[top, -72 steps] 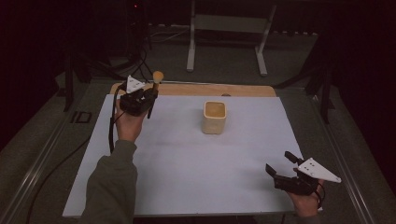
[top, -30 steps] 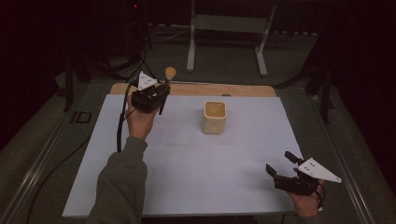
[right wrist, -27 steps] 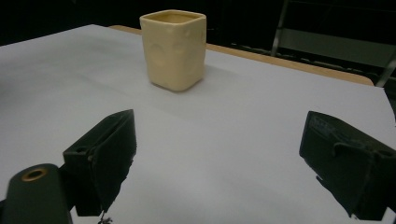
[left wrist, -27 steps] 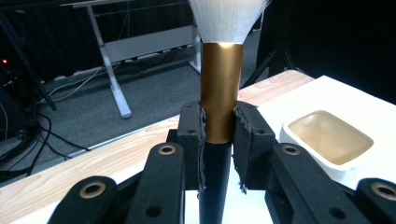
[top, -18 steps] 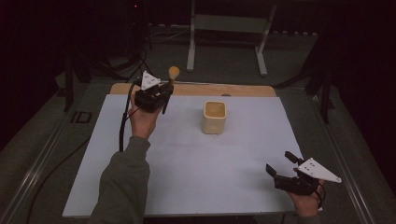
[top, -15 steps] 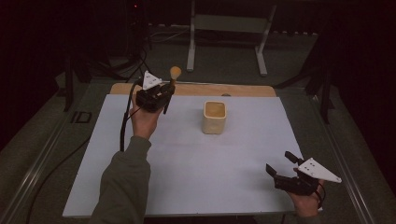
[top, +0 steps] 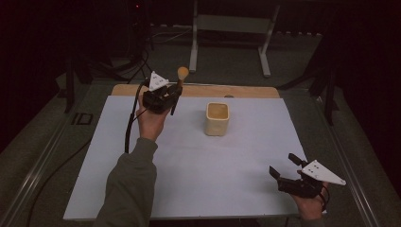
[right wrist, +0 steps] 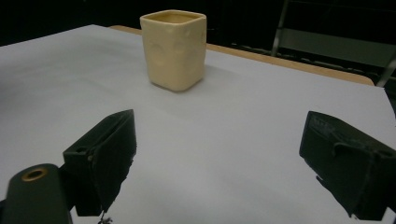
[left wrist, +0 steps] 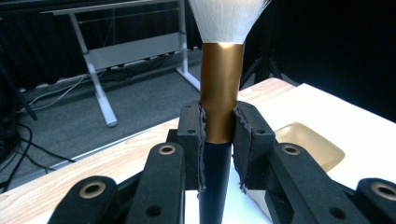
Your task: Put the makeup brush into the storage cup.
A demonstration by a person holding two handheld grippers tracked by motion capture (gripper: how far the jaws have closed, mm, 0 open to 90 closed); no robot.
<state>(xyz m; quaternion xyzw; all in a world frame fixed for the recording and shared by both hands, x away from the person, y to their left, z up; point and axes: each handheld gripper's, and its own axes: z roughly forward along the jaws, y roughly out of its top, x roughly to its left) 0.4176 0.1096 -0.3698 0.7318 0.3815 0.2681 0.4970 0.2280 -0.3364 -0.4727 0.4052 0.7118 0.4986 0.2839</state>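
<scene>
The wide white-covered surface (top: 198,184) with a strip of bare pale wood along its far edge carries a cream-yellow, square-mouthed cup (top: 217,118) with rounded corners, which stands upright a little beyond the middle and apart from both hands; in the right gripper view the same cup (right wrist: 173,49) rises ahead on the white sheet. The person's left forearm in a grey-green sleeve (top: 130,189) reaches up the left part of the surface to the far side, where the left tongs (top: 171,92) are raised above the sheet, to the left of the cup. They are clamped on a makeup brush (top: 178,85) with a black handle, a gold metal ferrule and pale bristles; in the left gripper view the two black pads press the brush (left wrist: 219,107) from both sides at the joint of ferrule and handle, the bristles pointing up and the handle running down between the jaws. The right tongs (top: 283,169) sit low at the near right corner of the surface, their jaws spread wide with nothing between them
</scene>
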